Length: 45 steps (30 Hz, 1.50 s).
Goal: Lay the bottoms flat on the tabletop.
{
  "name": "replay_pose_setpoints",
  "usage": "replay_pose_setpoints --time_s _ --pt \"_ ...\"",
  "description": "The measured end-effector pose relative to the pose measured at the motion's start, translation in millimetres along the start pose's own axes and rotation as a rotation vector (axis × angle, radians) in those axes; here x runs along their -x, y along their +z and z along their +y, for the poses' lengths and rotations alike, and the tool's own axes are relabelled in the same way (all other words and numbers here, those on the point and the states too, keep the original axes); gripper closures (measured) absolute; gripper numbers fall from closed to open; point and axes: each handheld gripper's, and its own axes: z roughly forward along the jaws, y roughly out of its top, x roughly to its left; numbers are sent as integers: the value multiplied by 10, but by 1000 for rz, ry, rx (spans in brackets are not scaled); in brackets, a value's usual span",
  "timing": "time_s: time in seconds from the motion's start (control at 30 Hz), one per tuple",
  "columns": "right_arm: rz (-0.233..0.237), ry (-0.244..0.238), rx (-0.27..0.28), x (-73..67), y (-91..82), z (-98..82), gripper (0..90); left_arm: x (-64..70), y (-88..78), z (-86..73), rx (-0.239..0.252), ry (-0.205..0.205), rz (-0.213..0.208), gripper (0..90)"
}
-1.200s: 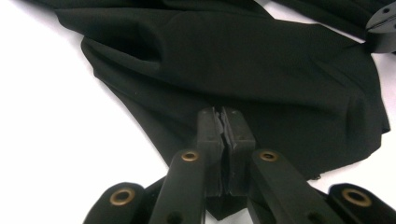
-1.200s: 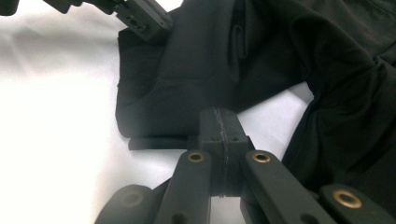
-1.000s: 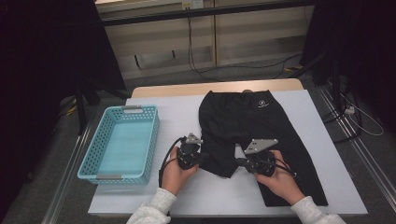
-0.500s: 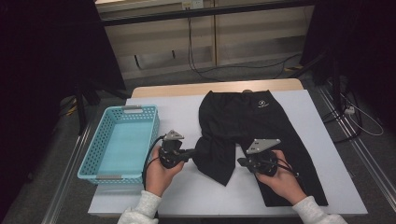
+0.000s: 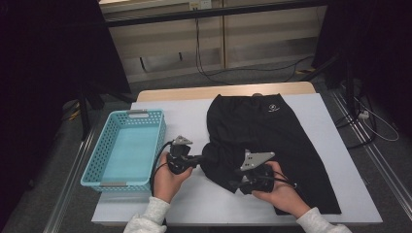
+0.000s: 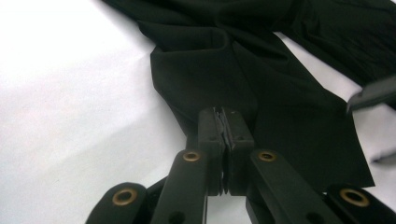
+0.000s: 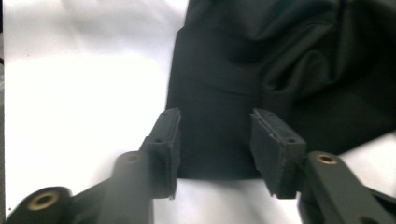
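Note:
A black garment [image 5: 272, 131] with a small white logo lies spread on the white table [image 5: 184, 114]. One end is folded over towards the left. My left gripper [image 5: 201, 156] is shut on the edge of that fold; in the left gripper view its jaws [image 6: 225, 135] pinch the black cloth [image 6: 201, 70]. My right gripper [image 5: 234, 184] sits at the near edge of the fold. Its jaws have just been opening and stand apart [image 7: 215, 126]. The cloth's hem [image 7: 219, 158] lies between them, and the pads do not press on it.
A light blue mesh basket [image 5: 145, 114] stands at the table's left side, just left of my left hand. Bare white tabletop lies between the basket and the garment and along the near edge. Cables run across the floor beyond the table.
My left gripper pulled the cloth's end leftward towards the basket, then held still. My right gripper let go of the cloth, opened, and shifted a little left and nearer.

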Motion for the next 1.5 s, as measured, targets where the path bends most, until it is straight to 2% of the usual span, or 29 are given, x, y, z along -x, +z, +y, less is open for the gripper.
replay_pose_setpoints --time_s 0.07,0.1,0.17,0.2,0.23,0.27,0.3,0.33,0.4,0.53,0.63,0.7,0.73,0.77,0.8,0.83,0.93,1.0,1.07,1.1,1.23,1.3,1.37,1.4,1.43,1.5 --pt "26 -18 -31 -32 63 -4 436 18 14 6 5 -3 2 879" --pt "19 -37 -43 -49 88 -7 432 24 18 10 5 -4 1 880" --pt "4 -61 -71 -65 135 -20 478 23 27 9 4 -2 -1 879" --pt "1 -56 -65 -65 135 -17 562 19 29 6 -1 -1 0 879" --pt "4 -56 -63 -59 126 -12 714 19 37 2 -1 -3 -2 879" --pt "3 -66 -67 -46 115 -9 820 16 38 1 -4 -3 -5 879" --pt "-4 -50 -69 -29 111 -11 880 13 37 1 -2 -4 -3 879" --pt "-1 -43 -70 -1 104 -14 898 13 34 3 0 -6 -3 879" --pt "-25 -25 -63 39 62 -6 900 15 6 14 12 -10 -7 879" --pt "-18 -11 -32 116 -110 -5 900 23 -140 68 46 -22 -31 878" --pt "-2 6 15 151 -268 -19 900 66 -217 97 67 -22 -50 876" --pt "5 18 29 165 -336 -36 900 97 -238 108 80 10 -19 866" --pt "1 17 20 172 -350 -54 900 110 -241 115 92 30 19 813" --pt "0 18 16 177 -354 -79 900 108 -240 120 96 38 35 717" --pt "16 23 14 178 -349 -103 900 95 -232 117 99 33 38 679" --pt "26 22 1 169 -333 -123 900 83 -206 104 102 22 40 652" --pt "27 -8 -46 125 -270 -142 900 31 -89 52 75 31 81 547" --pt "27 -15 -46 104 -251 -132 900 -6 4 23 74 19 87 468" --pt "26 -23 -45 100 -256 -128 900 -44 84 6 70 7 88 452" --pt "26 -22 -43 107 -259 -132 900 -56 121 7 69 15 98 441" --pt "20 -4 -40 134 -265 -151 900 -94 255 44 68 20 100 452" --pt "14 -1 -43 140 -269 -156 900 -119 315 76 63 21 114 479" --pt "15 -5 -37 146 -270 -161 900 -143 375 87 46 18 122 506" --pt "15 -3 -36 148 -270 -161 900 -141 404 83 27 3 107 517" --pt "15 1 -34 148 -269 -161 900 -132 429 79 8 6 96 589" --pt "12 -1 -34 152 -265 -164 900 -107 453 85 0 30 103 650"
